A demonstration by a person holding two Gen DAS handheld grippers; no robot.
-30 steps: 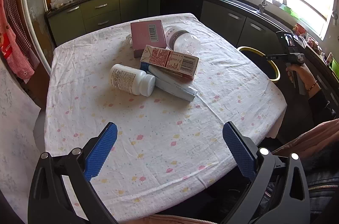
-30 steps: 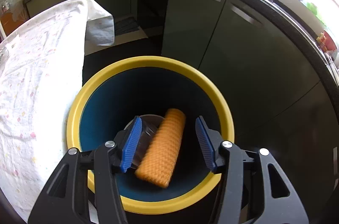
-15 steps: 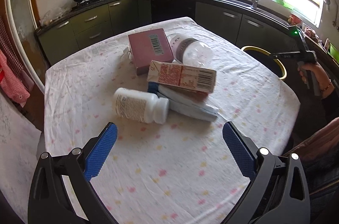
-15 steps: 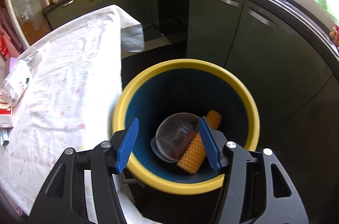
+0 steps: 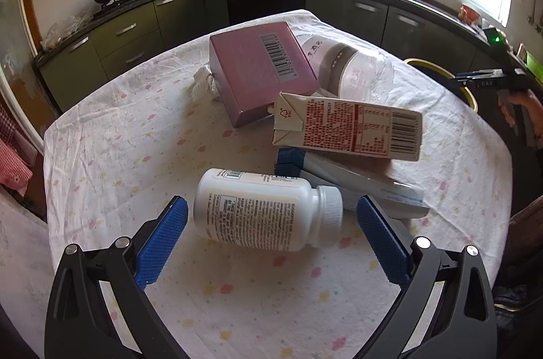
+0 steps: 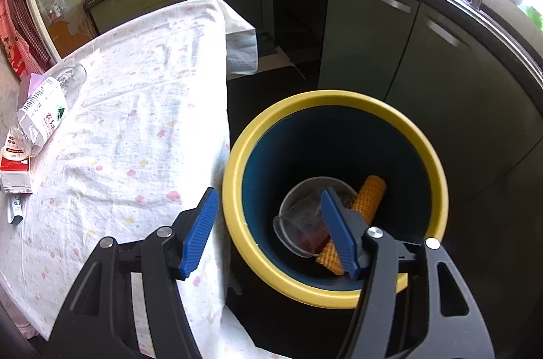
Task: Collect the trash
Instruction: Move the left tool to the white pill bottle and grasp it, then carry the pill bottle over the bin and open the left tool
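Left gripper (image 5: 271, 223) jaws wide around pill bottle (image 5: 268, 209)

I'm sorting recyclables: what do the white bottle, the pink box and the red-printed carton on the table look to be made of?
White bottle: opaque, slightly glossy plastic, judging by its ribbed screw cap and moulded shoulder. Pink box: likely coated cardboard, with sharp folded edges, a soft sheen and a printed barcode. Red-printed carton: probably laminated paperboard, with a folded, glued end flap.
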